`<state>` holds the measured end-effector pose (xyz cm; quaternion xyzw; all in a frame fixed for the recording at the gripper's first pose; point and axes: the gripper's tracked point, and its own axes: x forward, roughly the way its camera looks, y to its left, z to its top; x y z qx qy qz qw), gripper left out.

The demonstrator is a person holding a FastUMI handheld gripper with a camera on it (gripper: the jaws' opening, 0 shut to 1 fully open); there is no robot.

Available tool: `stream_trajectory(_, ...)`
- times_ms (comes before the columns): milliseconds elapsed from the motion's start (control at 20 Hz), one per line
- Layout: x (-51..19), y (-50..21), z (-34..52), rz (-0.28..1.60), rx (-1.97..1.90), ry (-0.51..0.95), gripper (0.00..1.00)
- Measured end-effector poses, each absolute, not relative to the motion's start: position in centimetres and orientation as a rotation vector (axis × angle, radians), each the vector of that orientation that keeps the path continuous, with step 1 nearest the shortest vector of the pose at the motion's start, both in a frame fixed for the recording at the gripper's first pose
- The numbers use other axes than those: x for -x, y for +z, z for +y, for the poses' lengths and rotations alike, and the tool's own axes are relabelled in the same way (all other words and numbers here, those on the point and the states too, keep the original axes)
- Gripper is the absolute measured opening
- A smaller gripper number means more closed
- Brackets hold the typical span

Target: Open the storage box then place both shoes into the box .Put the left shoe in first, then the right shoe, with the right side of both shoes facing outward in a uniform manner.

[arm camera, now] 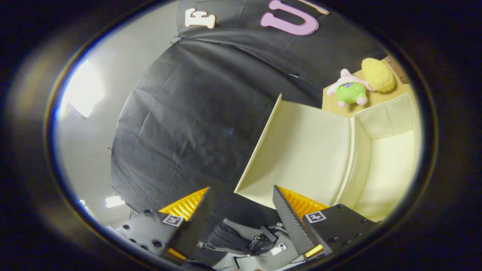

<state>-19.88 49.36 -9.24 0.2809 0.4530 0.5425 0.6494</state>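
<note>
Beside open storage box (312,158), gripper (241,210) tilted, fingers (288,216) spread, holding nothing.

No word, brand or number is reading clearly to me here. I am seeing two small square black-and-white coded markers on the gripper (241,190): the first marker (173,220) on one finger's base, the second marker (315,216) on the other's. The fingers are standing apart, clasping nothing.
</note>
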Motion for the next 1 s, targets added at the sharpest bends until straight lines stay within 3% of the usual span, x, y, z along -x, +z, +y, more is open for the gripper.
stream_trajectory(300, 16.3, -10.5, 46.2, 0.913, -0.539, 1.118, 0.99)
stream_trajectory(700, 8.2, -14.4, 33.8, 0.757, -0.299, 0.796, 0.99)
stream_trajectory(1000, 5.0, -18.1, 21.7, 0.752, -0.141, 0.540, 0.98)
